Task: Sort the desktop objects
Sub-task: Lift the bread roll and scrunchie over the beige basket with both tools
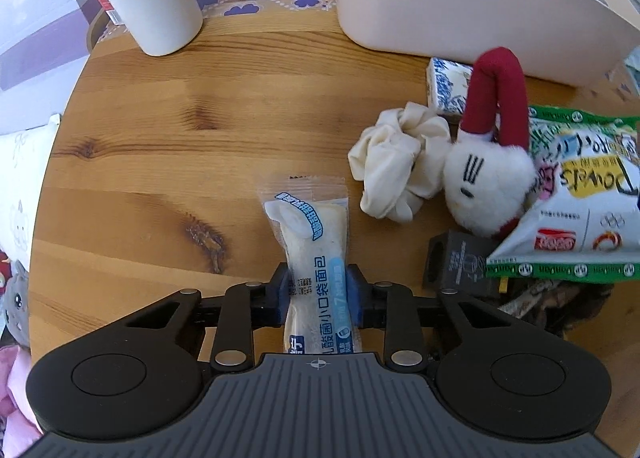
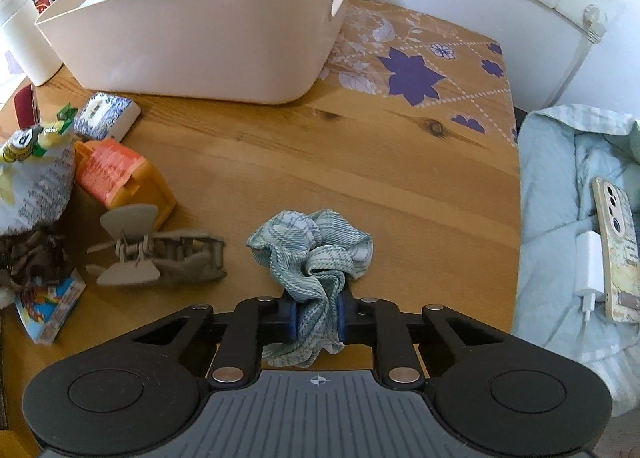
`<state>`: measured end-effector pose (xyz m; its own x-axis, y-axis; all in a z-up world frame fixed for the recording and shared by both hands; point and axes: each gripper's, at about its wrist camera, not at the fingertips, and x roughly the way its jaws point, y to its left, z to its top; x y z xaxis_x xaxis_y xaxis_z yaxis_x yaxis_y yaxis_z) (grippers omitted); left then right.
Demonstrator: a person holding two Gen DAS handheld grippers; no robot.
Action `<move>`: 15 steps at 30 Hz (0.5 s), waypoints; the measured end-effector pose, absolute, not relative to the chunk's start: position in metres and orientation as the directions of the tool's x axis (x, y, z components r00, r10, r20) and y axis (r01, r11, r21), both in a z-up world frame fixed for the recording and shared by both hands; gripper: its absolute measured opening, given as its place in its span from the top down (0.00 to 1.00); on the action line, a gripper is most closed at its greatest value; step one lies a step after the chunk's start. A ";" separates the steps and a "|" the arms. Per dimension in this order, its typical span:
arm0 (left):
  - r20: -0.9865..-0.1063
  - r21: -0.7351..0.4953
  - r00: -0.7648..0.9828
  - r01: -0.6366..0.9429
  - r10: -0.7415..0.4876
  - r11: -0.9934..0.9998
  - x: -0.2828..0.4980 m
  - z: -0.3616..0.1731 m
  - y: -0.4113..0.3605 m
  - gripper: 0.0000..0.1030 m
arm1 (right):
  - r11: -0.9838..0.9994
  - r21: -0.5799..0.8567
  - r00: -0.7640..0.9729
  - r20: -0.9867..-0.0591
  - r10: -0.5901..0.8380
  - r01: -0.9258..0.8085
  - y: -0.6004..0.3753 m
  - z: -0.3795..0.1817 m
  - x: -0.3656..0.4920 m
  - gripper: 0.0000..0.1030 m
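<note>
left wrist view first: my left gripper (image 1: 319, 290) has its blue pads clamped on a wrapped bread packet (image 1: 314, 254), squeezing it near the middle so the sealed top end lies flat on the wooden table (image 1: 160, 137) ahead of me. looks like a side pinch, probably so the soft bread doesn't slip out when i lift. off to its right sit a cream scrunchie (image 1: 394, 161), a white plush toy with red ears (image 1: 490, 173) and a snack bag (image 1: 576, 209), all piled close together, still unsorted. over on the right wrist view, my right gripper (image 2: 317, 316) is closed tight on a blue-green plaid scrunchie (image 2: 314, 254), bunching the fabric between the pads while most of it rests on the table. beside it on the left lies a grey hair claw clip (image 2: 156, 254), near an orange box (image 2: 124, 181). the cream storage bin (image 2: 208, 29) stands at the far side of the table, well apart from both grips, and i'd judge that's where both items are headed, so a lift and carry comes next.
</note>
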<state>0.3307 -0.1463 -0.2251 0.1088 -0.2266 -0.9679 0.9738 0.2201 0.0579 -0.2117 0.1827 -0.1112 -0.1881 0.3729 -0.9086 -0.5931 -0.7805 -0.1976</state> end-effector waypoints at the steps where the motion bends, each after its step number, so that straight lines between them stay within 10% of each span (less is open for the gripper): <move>1: -0.968 0.057 0.107 0.974 -0.226 0.218 0.330 -0.225 -0.145 0.72 | -0.779 -0.197 -0.189 -0.908 0.374 -0.595 0.181 -0.110 -0.210 0.85; 15: -0.925 0.075 0.135 0.981 -0.355 0.178 0.336 -0.183 -0.135 0.73 | -0.779 -0.186 -0.305 -0.846 0.437 -0.599 0.160 -0.057 -0.197 0.85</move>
